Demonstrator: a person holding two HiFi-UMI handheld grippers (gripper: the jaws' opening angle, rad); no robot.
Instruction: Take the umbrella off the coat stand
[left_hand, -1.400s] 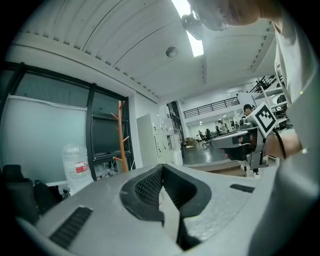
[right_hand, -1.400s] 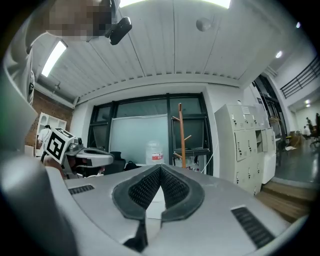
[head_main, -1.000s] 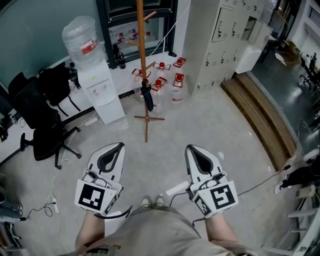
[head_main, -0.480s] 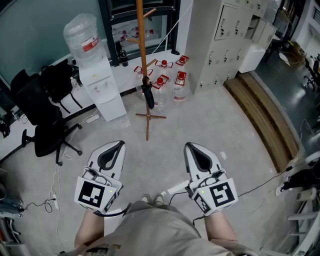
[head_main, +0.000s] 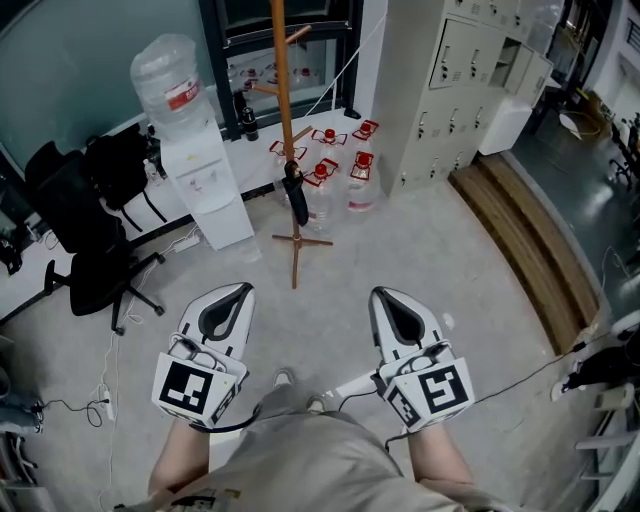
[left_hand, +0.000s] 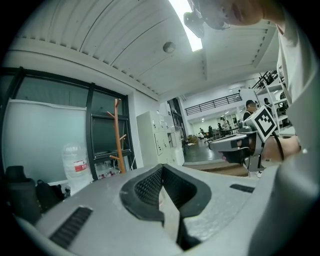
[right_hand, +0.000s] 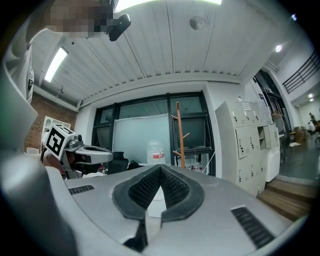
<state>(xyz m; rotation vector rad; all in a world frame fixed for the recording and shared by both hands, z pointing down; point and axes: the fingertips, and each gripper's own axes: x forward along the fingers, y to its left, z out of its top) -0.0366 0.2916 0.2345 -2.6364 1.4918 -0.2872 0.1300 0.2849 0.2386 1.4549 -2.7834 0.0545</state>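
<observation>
A tall wooden coat stand (head_main: 283, 110) rises from the floor straight ahead, its cross foot on the grey tiles. A dark folded umbrella (head_main: 296, 196) hangs from one of its low pegs. My left gripper (head_main: 235, 292) and right gripper (head_main: 385, 297) are held side by side close to my body, well short of the stand, both shut and empty. The stand (left_hand: 118, 135) shows small and far off in the left gripper view, and the same stand (right_hand: 180, 134) in the right gripper view.
A white water dispenser (head_main: 195, 165) with a bottle stands left of the stand. Several water jugs (head_main: 345, 165) sit behind its foot. Black office chairs (head_main: 85, 230) are at the left, grey lockers (head_main: 450, 80) and a wooden step (head_main: 520, 240) at the right. Cables lie on the floor.
The coat stand and the things around it have slid slightly down and nearer in the head view. Both grippers keep their place in the picture and stay shut.
</observation>
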